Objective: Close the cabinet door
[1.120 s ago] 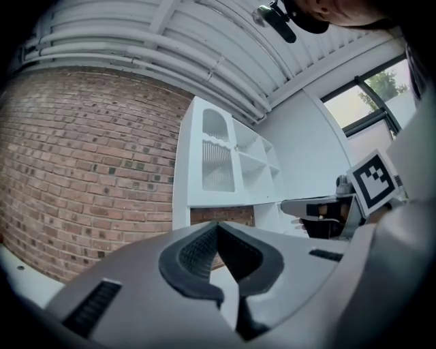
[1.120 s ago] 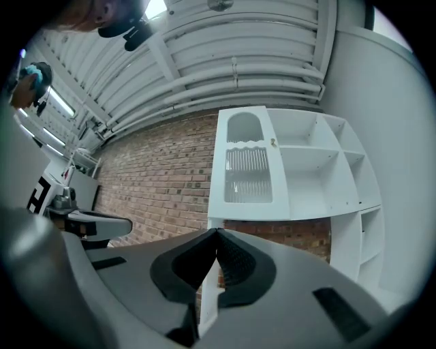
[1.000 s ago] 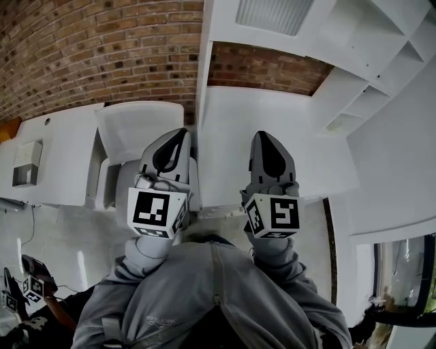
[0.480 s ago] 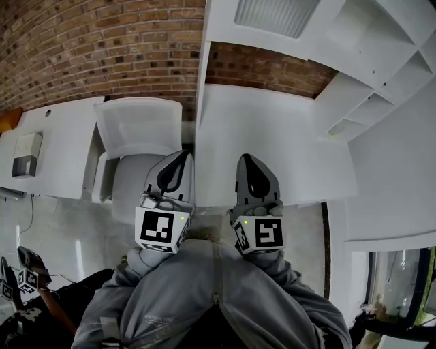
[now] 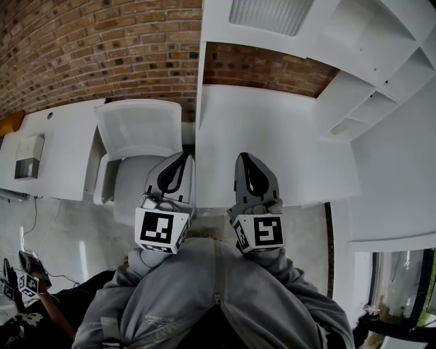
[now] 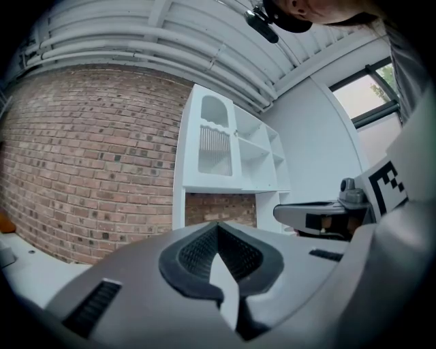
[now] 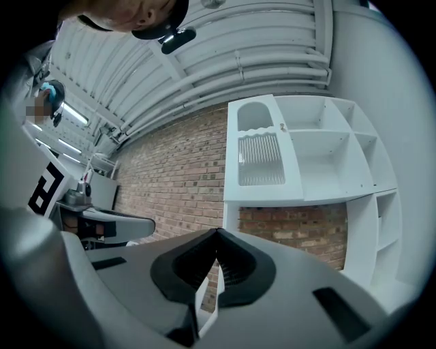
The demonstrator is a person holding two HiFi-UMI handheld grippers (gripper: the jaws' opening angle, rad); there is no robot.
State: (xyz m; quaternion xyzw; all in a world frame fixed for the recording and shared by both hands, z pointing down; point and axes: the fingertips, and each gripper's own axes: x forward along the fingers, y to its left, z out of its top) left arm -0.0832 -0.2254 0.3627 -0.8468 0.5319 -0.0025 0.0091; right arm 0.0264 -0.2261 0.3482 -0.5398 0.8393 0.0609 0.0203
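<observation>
The tall white cabinet point(image 7: 300, 157) stands against the brick wall. Its upper door point(image 7: 261, 153), with an arched top and a ribbed pane, lies flush with the cabinet front; the same door point(image 6: 216, 146) appears in the left gripper view and at the top of the head view point(image 5: 269, 13). My left gripper point(image 5: 182, 157) and right gripper point(image 5: 244, 158) are held side by side close to my chest, pointing level at the cabinet and well short of it. The jaws of both are shut with nothing between them point(image 6: 218, 226) point(image 7: 218, 233).
Open white shelves point(image 5: 368, 82) fill the cabinet's right side above a white counter point(image 5: 272, 129). A white chair point(image 5: 139, 129) stands left of the counter, beside a white table point(image 5: 61, 143) bearing a grey box point(image 5: 27, 155). Another person's hand with marker cubes point(image 5: 24, 279) is at lower left.
Both grippers have sunk and drawn back toward my body, nearer to each other. Over the last half second they have held still.
</observation>
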